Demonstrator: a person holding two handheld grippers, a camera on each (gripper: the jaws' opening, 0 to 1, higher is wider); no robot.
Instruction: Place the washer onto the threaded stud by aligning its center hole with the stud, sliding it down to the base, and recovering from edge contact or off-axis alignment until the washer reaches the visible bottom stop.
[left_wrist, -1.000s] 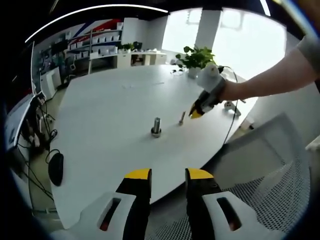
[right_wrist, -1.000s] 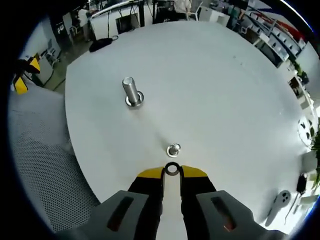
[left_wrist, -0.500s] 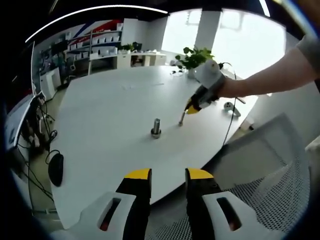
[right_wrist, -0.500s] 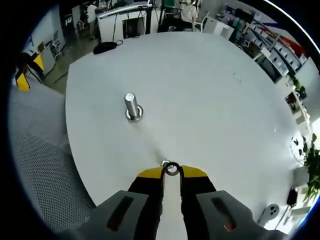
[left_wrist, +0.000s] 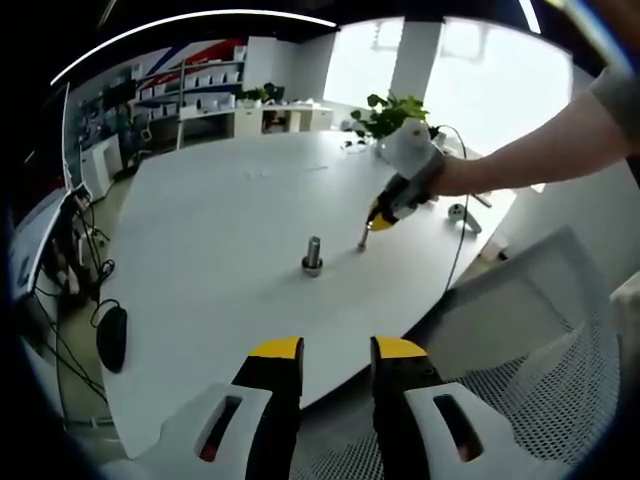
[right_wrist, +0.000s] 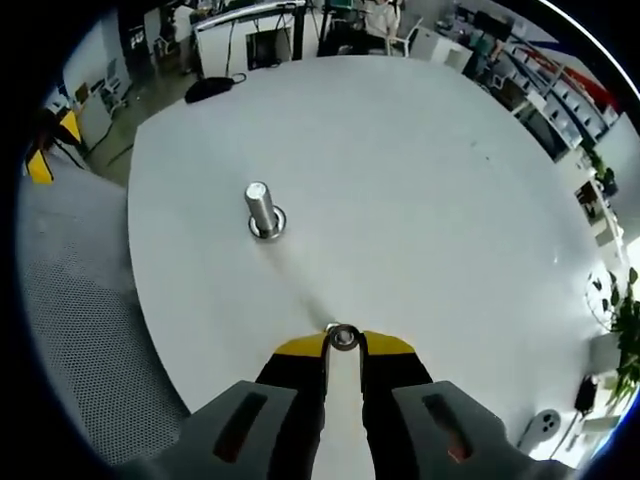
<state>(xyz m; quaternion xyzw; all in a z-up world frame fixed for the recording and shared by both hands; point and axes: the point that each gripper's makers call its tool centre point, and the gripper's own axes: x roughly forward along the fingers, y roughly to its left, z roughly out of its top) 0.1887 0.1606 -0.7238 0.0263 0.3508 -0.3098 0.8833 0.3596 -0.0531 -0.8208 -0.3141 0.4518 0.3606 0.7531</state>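
Observation:
My right gripper (right_wrist: 343, 340) is shut on a small steel washer (right_wrist: 343, 337), pinched by its rim between the yellow-tipped fingers. The washer sits right over the top of the thin threaded stud, which it largely covers in the right gripper view. In the left gripper view the right gripper (left_wrist: 380, 219), held by a person's hand, hovers at the tip of that thin stud (left_wrist: 363, 240) on the white table (left_wrist: 220, 210). A thicker bolt (right_wrist: 262, 208) on a round base stands further left, also seen as the bolt (left_wrist: 312, 254). My left gripper (left_wrist: 336, 365) hangs open off the table's near edge, holding nothing.
A black mouse (left_wrist: 112, 337) and cables lie off the table's left side. A potted plant (left_wrist: 393, 115) stands at the far edge. A white mesh chair (left_wrist: 520, 380) is below right. A small round white device (right_wrist: 545, 425) lies near the table's edge.
The right gripper has carried the washer forward, from short of the thin stud to directly over its top. The left gripper has stayed still.

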